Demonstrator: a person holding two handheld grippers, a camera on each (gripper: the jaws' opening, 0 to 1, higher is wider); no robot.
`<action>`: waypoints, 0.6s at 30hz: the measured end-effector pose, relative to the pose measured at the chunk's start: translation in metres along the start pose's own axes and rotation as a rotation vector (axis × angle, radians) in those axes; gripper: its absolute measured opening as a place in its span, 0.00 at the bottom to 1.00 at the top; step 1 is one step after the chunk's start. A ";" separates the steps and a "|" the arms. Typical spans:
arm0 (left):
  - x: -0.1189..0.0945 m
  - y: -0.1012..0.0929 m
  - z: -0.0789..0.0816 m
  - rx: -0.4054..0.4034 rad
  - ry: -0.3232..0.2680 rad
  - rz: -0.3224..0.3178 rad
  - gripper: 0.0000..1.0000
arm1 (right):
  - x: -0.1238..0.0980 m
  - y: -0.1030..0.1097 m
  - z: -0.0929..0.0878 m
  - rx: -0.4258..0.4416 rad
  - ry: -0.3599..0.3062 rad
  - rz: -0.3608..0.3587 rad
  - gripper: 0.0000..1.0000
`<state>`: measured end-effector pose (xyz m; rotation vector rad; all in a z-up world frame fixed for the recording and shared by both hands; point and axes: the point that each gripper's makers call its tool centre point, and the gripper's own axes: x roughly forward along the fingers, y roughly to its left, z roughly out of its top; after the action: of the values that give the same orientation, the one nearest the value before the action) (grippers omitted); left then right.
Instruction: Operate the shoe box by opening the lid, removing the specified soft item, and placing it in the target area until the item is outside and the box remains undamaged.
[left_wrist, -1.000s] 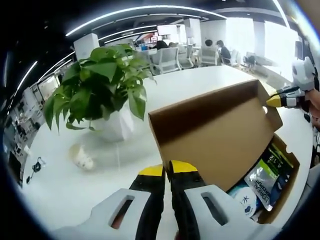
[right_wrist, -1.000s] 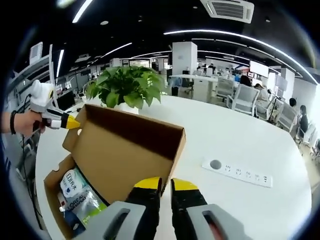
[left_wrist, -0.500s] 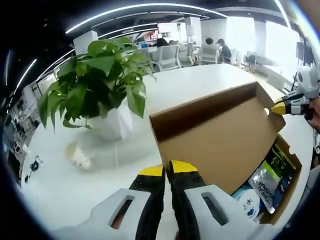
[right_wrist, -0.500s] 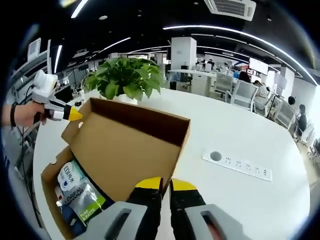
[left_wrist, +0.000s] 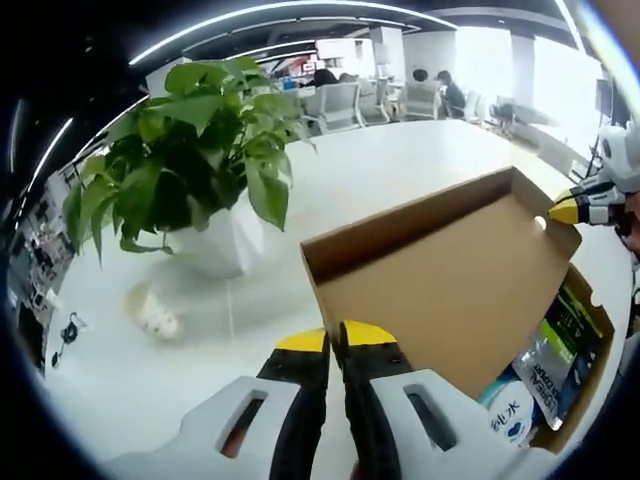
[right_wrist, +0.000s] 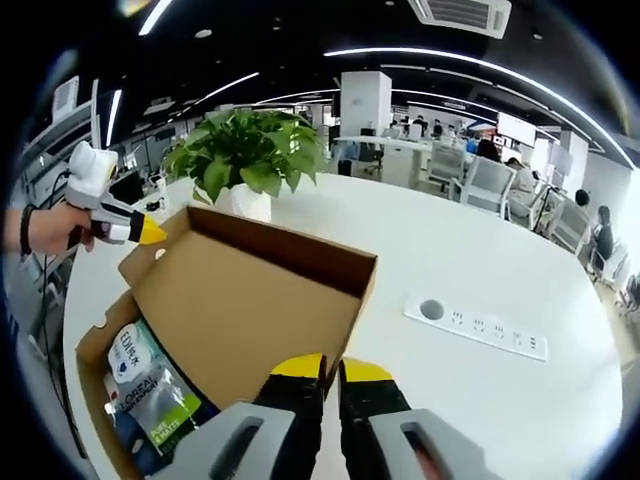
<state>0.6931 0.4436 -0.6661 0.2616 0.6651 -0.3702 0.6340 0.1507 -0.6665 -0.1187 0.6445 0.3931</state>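
With my yellow-tipped left gripper (left_wrist: 335, 340) and right gripper (right_wrist: 330, 368) pressed together — each on a corner of the brown cardboard lid (right_wrist: 245, 310) — I'd ease it back gently, baring the soft packets (right_wrist: 150, 400) in the box (right_wrist: 92, 352) — no creasing the hinge.

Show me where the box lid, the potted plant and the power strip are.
box lid (right_wrist: 240, 320), right gripper view, inner face.
potted plant (left_wrist: 190, 140), left gripper view, leaves.
power strip (right_wrist: 480, 328), right gripper view, top face.

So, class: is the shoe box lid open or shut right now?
Open. The lid is swung up and back, with both tools gripping its edge, and soft packets show inside the shoe box.
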 end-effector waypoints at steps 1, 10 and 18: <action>0.000 0.000 0.000 0.001 0.002 0.001 0.04 | 0.000 0.000 0.000 0.001 0.000 0.000 0.00; 0.005 0.001 -0.002 0.006 0.015 0.006 0.04 | 0.005 -0.003 -0.002 0.016 0.006 0.004 0.00; 0.011 0.003 -0.004 -0.015 0.032 0.012 0.05 | 0.007 -0.003 -0.004 0.021 0.011 0.009 0.00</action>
<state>0.7001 0.4449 -0.6761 0.2574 0.6972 -0.3499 0.6386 0.1492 -0.6738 -0.0983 0.6602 0.3944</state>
